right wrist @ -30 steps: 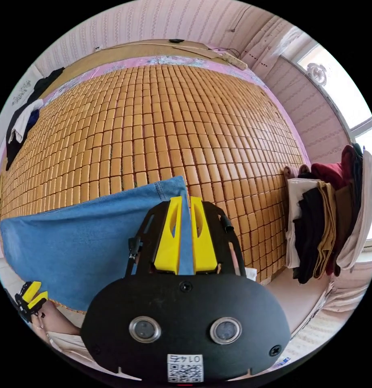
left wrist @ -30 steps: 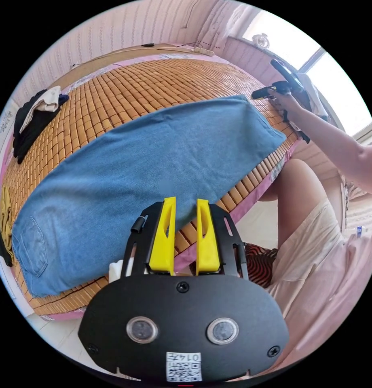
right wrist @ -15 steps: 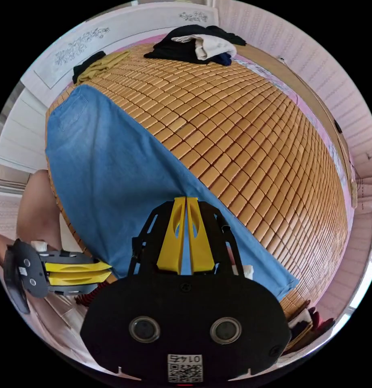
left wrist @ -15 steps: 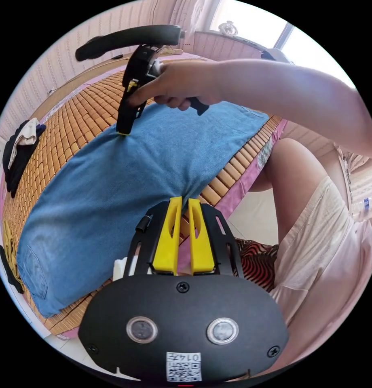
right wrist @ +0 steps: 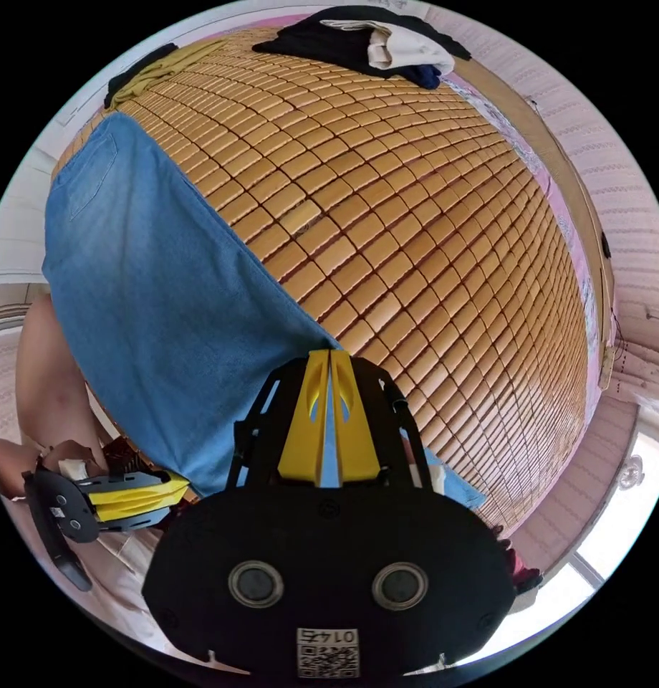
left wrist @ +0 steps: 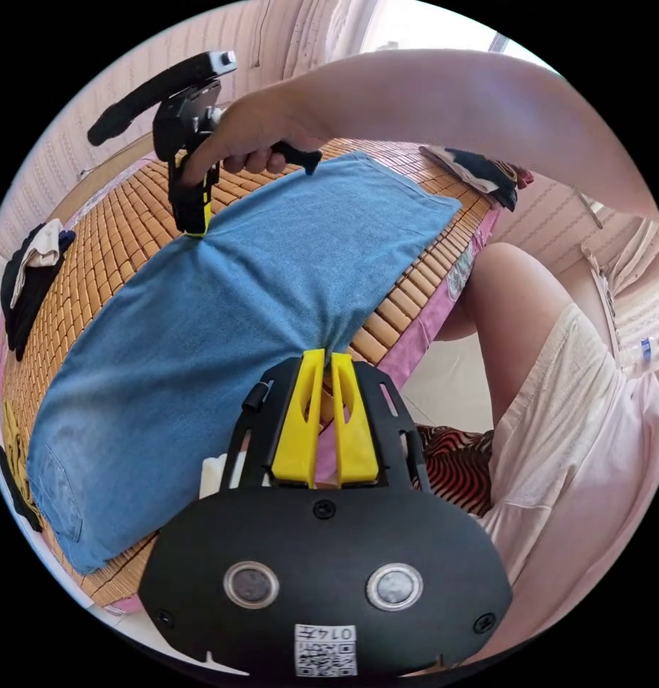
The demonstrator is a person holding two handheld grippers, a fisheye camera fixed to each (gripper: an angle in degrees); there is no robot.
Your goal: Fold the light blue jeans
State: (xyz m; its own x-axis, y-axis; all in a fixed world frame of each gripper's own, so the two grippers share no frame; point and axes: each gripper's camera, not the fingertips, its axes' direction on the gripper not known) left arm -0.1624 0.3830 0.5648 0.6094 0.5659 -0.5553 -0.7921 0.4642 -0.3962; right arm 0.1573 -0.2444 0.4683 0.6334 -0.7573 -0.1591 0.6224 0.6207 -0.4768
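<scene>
left gripper (left wrist: 322,356) pinching the near edge of the light blue jeans (left wrist: 222,308) between nearly closed yellow jaws, right gripper (right wrist: 330,356) clamped on the opposite edge across the denim, jeans lying flat on the bamboo mat (right wrist: 430,236) beyond, clothes heap (right wrist: 376,39) at far side

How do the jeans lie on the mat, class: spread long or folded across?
Spread long. The jeans stretch flat along the mat, back pocket at one end, not yet folded across. Both grippers pinch opposite edges mid-length.
</scene>
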